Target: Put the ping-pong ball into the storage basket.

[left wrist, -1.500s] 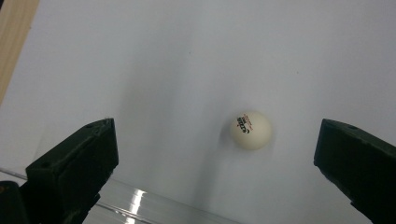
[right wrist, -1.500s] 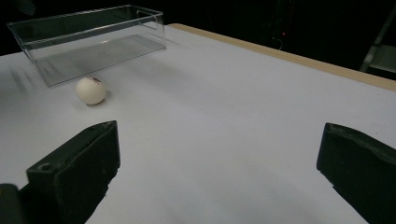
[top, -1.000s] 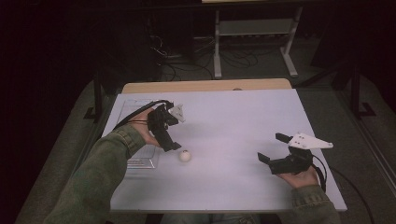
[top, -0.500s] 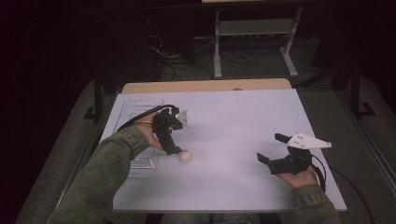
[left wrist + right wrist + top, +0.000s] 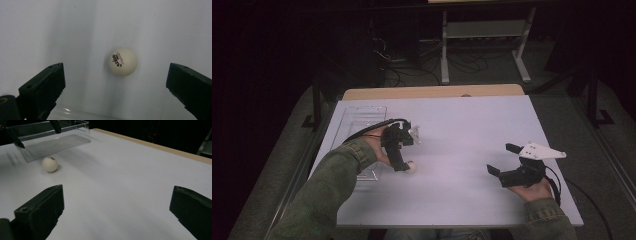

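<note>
Ball (image 5: pixel 123 62) now lies between the lowered left gripper's (image 5: pixel 404 165) spread fingers, untouched; clear tray (image 5: pixel 362 122) just beside; right gripper (image 5: pixel 503 162) unmoved, fingers spread, well apart

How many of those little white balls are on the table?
1. A single table-tennis ball lies on the white table, just beside the clear plastic tray, under the open left gripper. None is seen inside the tray.
</note>
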